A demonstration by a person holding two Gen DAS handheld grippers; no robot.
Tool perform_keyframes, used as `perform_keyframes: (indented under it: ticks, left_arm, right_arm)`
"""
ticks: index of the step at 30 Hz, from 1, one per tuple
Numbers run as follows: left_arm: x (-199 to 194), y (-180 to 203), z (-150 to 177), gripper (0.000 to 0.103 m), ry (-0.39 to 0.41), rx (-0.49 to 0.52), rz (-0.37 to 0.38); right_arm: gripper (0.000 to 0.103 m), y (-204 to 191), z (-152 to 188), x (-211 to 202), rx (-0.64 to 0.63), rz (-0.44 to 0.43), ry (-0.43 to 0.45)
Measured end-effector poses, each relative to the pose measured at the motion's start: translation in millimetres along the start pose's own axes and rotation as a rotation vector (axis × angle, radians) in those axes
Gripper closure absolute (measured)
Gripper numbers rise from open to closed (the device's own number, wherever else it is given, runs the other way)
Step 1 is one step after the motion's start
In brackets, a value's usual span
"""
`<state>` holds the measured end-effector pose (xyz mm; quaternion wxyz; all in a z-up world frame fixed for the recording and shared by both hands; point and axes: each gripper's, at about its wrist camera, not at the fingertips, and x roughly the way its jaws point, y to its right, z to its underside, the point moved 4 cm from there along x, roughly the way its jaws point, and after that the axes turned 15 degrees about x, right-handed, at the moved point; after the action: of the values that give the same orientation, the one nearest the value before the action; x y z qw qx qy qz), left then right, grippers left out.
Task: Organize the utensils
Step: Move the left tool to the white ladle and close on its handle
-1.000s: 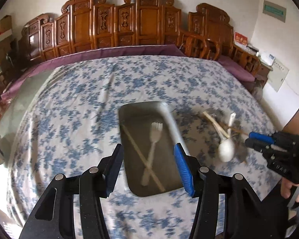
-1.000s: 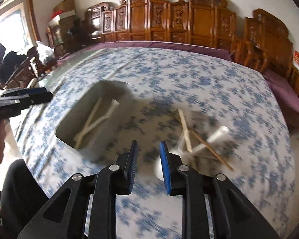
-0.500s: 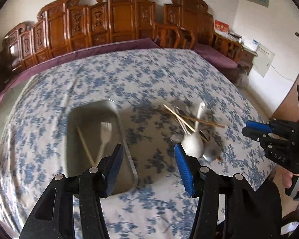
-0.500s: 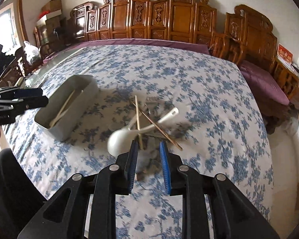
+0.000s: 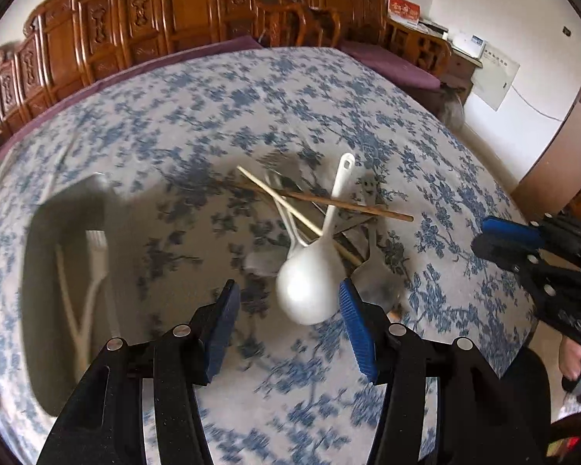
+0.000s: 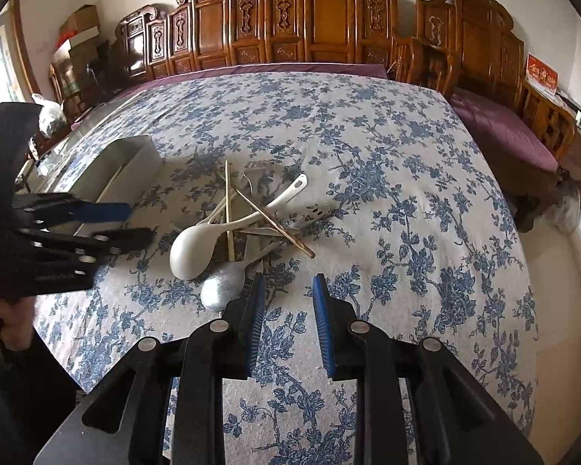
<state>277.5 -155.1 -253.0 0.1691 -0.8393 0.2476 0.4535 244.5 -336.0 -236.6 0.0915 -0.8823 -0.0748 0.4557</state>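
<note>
Left wrist view looks down on a table (image 5: 251, 89) under a white cloth with blue flowers, and everything else is placed here by the white ladle (image 5: 310, 283) lying on it. Behind the ladle, past the far edge of the table, runs a row of carved wooden chairs (image 5: 197, 11). To the ladle's left in this view sits a grey tray (image 5: 46, 255), well apart from it, with a white fork (image 5: 95, 248) and what looks like one pale chopstick (image 5: 64, 283) inside, though blur makes that hard to confirm. The ladle is the biggest piece of a loose heap: a brown chopstick (image 5: 329, 203) crosses over its handle, a pale chopstick (image 5: 279, 201) slants across beside it, and a metal spoon (image 6: 222, 286) lies just at the bowl's near side, touching or almost touching it. The left gripper (image 5: 286, 306) hovers right over the ladle's bowl with its jaws spread apart on either side of it, the pads not pressing on anything. The right gripper (image 6: 286, 302) hangs over bare cloth just to the right of the ladle and spoon in the right wrist view, its jaws parted by a narrow gap with nothing between them. A hand (image 5: 573, 356) grips the right gripper's handle, to the ladle's far right.
</note>
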Motion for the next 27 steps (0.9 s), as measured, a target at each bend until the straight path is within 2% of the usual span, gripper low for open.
perform_keyframes:
  ticks: [11,14,22,27]
  left_arm:
    - [48.9,12.4,-10.4,0.052,-0.073,-0.004,0.01]
    - [59.1,10.0,-9.6,0.049,-0.095,-0.016,0.016]
    - [58.9,12.9,-3.8,0.05,-0.115,-0.001,0.029]
    - [34.1,14.1,-3.7,0.051,-0.061,0.013,0.029]
  right_arm:
    - [0.076,7.3,-4.5,1.5,0.029,-0.014,-0.001]
    - [0.076,8.3,-4.4,1.6,0.031,-0.011,-0.001]
    - [0.076,6.8,-2.9,2.3,0.026,-0.007,-0.007]
    - [0.076,3.0,-1.6,4.2,0.016,-0.004,-0.01]
